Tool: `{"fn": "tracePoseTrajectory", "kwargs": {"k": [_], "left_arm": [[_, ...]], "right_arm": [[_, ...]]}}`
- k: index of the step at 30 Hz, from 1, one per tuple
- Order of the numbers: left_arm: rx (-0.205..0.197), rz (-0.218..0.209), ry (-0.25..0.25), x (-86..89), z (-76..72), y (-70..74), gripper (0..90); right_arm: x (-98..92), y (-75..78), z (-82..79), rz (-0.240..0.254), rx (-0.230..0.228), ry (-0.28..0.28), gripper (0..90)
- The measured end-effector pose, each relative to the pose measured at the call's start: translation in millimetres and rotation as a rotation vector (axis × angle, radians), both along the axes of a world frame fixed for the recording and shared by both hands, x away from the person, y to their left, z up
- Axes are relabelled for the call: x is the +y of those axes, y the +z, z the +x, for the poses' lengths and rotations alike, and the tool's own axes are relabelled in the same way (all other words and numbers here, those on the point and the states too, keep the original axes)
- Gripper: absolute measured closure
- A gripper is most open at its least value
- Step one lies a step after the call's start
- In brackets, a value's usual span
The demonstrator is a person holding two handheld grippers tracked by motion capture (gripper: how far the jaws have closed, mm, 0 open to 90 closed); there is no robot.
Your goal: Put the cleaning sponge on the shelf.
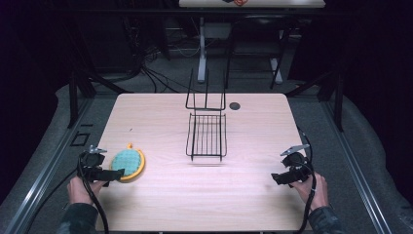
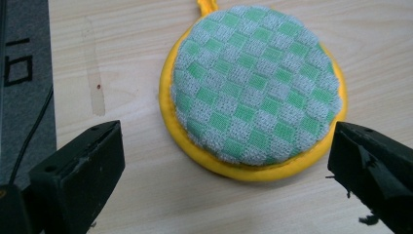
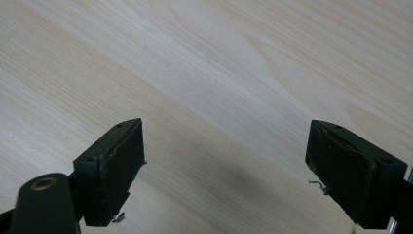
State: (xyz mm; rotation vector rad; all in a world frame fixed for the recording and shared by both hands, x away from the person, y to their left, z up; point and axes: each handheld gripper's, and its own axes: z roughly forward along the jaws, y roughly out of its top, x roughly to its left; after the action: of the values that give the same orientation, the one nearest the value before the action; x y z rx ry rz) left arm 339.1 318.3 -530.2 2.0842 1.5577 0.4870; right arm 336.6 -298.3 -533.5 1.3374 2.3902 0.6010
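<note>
Round scrubbing pad (image 1: 127,162), yellow-rimmed with a green and grey checked face, lying flat on the table (image 1: 160,195) at its near left, a small yellow loop pointing away toward the far side. Left gripper (image 1: 118,174) just beside the pad on its near left edge, held low in the person's left hand (image 1: 80,189), cable trailing back past the sleeve. Seen along the left gripper view: pad (image 2: 255,87) flat on pale wood, left gripper (image 2: 226,161) with fingers (image 2: 87,165) spread wide to either side of the pad's near rim, nothing between them, not touching it as far as can be told. Black wire rack (image 1: 207,131) at the table's middle toward the far side, flat grid base with an upright wire back, well apart from the pad. Small dark round spot (image 1: 234,106) on the table just right of the rack's back. Right gripper (image 1: 277,178) at the near right, held in the right hand (image 1: 311,187), well apart from the rack. Along the right gripper view: right gripper (image 3: 226,161) fingers (image 3: 114,165) set wide apart over bare wood grain, holding nothing.
</note>
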Motion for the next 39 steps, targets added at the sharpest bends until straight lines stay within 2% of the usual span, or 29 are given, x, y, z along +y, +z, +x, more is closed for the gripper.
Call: {"fn": "tracePoseTrajectory", "kwargs": {"k": [5,8,15,23,29,31,37,39], "left_arm": [[-0.021,-0.004,-0.015,-1.2,1.0,3.0,0.1],[-0.038,-0.029,-0.038,0.5,2.6,5.3,0.1],[-0.045,-0.023,-0.03,0.9,10.5,6.7,0.1],[-0.078,-0.097,-0.033,2.4,23.7,22.3,0.0],[-0.085,-0.061,-0.055,-10.1,38.4,27.7,0.0],[-0.077,-0.046,-0.062,-15.3,45.3,26.9,0.1],[-0.075,-0.052,-0.055,-20.4,62.1,21.1,0.0],[-0.063,-0.056,-0.054,-19.9,67.3,18.1,0.0]], "right_arm": [[3.0,3.7,-2.2,0.011,-0.007,0.012,13.6],[4.3,3.3,-2.5,0.009,-0.002,0.015,13.7],[6.3,2.9,-2.6,0.005,0.009,0.026,13.5],[6.9,2.6,-1.8,0.013,0.006,0.023,13.7],[10.3,6.3,-6.1,0.017,-0.012,0.041,13.7],[10.8,7.7,-6.6,0.015,-0.017,0.042,13.5],[10.2,7.2,-7.3,0.007,-0.005,0.04,13.5],[10.1,6.3,-7.2,0.0,0.0,0.041,13.5]]}}
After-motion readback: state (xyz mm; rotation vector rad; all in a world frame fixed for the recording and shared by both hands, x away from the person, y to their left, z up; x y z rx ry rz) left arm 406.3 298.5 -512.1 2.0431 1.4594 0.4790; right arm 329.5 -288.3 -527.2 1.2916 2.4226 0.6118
